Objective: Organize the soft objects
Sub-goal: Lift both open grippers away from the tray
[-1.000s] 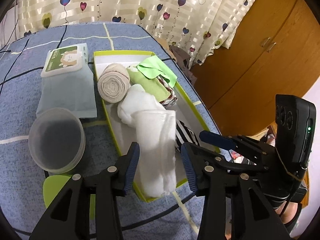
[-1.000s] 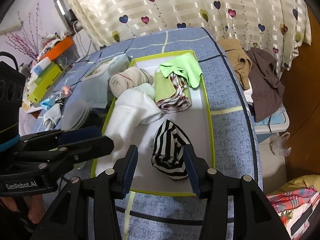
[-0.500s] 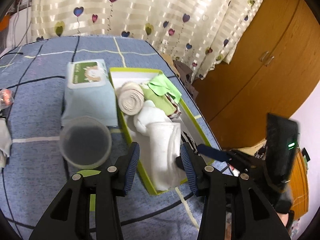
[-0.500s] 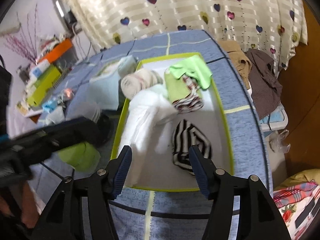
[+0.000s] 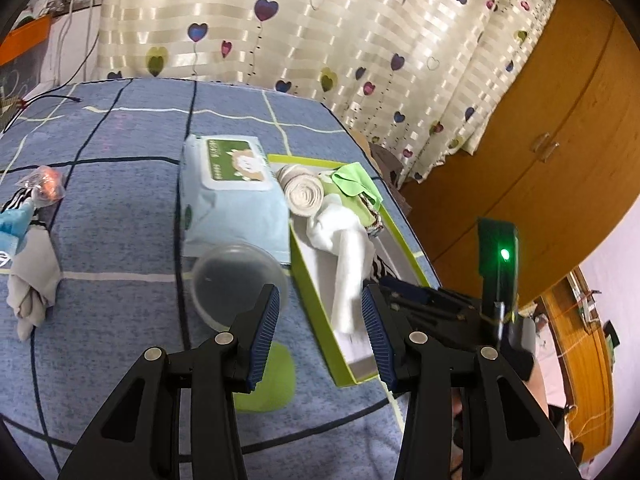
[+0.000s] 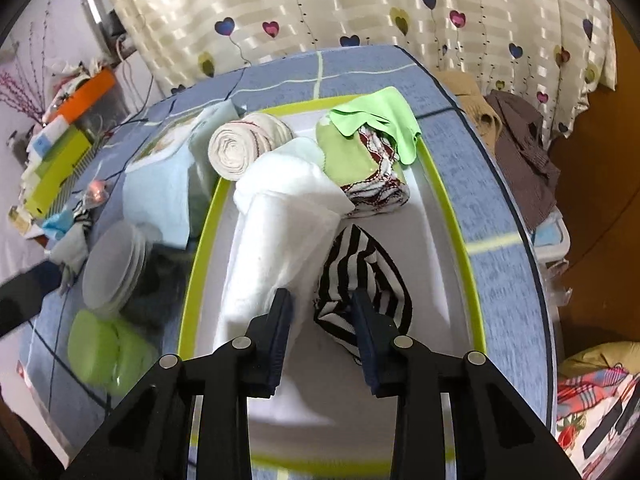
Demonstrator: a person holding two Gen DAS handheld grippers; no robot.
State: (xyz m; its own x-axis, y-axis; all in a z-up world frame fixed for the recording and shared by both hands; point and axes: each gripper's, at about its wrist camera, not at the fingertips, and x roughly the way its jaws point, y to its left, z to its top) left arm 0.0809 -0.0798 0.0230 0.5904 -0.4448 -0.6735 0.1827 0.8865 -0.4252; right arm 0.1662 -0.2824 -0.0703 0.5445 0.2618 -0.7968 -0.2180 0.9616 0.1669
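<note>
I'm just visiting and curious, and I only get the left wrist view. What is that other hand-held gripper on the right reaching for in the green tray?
Observer: A black-and-white striped cloth. It lies in the green tray, beside the white towel.
Operator: Has it grabbed it?
Observer: Not quite. The right hand-held gripper has just been closing its jaws with that cloth between them, but a gap shows beside one pad.
Operator: Anything else I can't see?
Observer: A bright plaid fabric lies off the near right corner of the table.
</note>
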